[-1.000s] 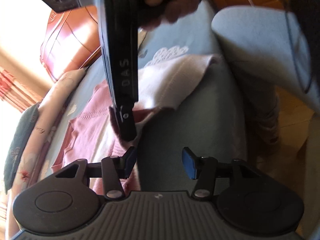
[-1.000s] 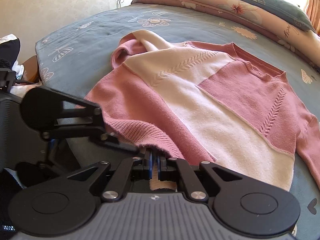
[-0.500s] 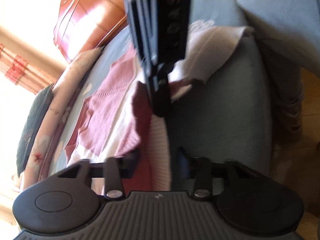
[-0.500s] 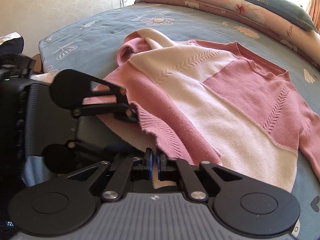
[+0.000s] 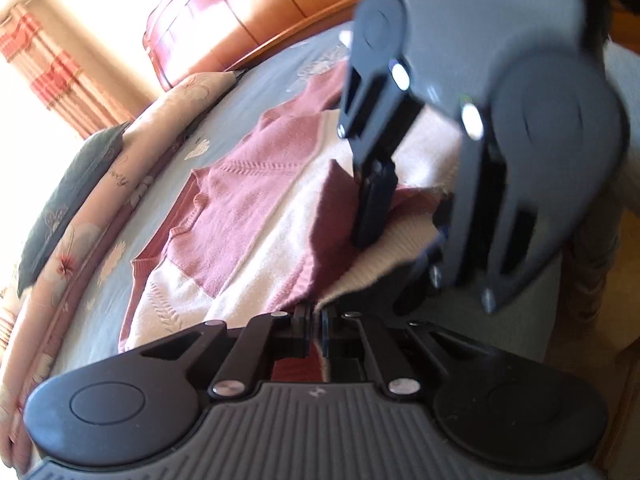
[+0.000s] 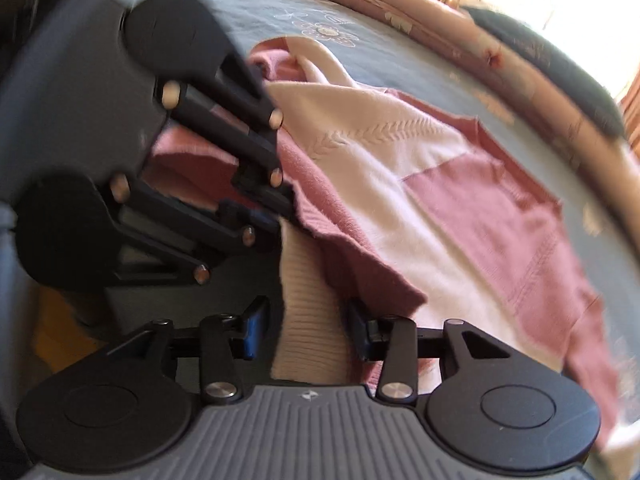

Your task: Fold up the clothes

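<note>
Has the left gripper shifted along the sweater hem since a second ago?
Yes. In the right wrist view the left gripper has come up from the bed's edge onto the sweater, toward the flower print on the blue bedspread, and is shut on the hem.

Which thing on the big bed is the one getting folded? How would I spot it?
Look at the blue-grey bedspread with white flowers stitched on it. In its middle lies a knitted sweater. Only it is patched in pink and cream blocks, with a ribbed cream hem at the near edge.
</note>
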`<state>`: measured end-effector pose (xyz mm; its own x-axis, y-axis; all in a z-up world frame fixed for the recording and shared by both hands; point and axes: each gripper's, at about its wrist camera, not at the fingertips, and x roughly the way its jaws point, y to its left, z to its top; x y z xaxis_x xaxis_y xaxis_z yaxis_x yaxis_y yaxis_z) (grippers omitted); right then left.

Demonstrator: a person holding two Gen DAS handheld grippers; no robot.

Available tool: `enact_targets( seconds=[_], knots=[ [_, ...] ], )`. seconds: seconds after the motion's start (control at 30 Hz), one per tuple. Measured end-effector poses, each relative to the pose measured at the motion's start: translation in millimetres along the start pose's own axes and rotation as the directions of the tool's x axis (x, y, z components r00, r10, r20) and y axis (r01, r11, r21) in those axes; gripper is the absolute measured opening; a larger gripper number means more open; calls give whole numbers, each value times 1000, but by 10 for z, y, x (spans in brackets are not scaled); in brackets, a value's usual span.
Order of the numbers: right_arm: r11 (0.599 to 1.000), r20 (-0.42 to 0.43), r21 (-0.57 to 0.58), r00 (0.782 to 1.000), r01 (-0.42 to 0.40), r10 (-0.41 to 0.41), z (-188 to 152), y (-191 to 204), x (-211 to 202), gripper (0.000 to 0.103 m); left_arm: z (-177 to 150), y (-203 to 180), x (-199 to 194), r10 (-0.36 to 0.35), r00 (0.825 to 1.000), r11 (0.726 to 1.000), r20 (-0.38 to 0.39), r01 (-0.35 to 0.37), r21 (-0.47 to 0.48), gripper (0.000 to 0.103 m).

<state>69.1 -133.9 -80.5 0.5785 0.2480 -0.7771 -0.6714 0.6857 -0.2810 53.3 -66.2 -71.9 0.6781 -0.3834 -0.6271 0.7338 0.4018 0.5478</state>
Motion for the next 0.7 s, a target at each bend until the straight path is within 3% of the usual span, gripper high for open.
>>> enact_targets(
  seconds=[0.03,0.07,0.13,0.23,0.3,0.57,0.7],
  knots=[
    [1000,-12,-2,1000,17,-17,5,-9,21,11,0,18,4,0,1000,1000,3,0,-8,3],
    [999,-24,-5,999,34,-34,11,-18,42,8,0,36,8,0,1000,1000,7,0,-17,5],
    [1000,-22,29,1000,13,-12,22,-93,14,7,-27,9,13,1,1000,1000,1,-1,1,13],
    [997,-8,65,999,-46,47,47,-192,-107,7,-97,-131,25,7,1000,997,-24,-5,72,14],
    [994,-9,65,996,-82,83,65,-207,-192,7,-119,-185,27,9,999,996,-44,-4,92,7],
    [968,-55,51,967,-245,247,17,-97,-562,8,-80,-112,-516,-177,983,981,-51,180,76,0],
    [939,-128,149,936,-310,329,-111,-67,-396,16,-125,-235,-478,-204,974,973,-95,212,89,0]
  ],
)
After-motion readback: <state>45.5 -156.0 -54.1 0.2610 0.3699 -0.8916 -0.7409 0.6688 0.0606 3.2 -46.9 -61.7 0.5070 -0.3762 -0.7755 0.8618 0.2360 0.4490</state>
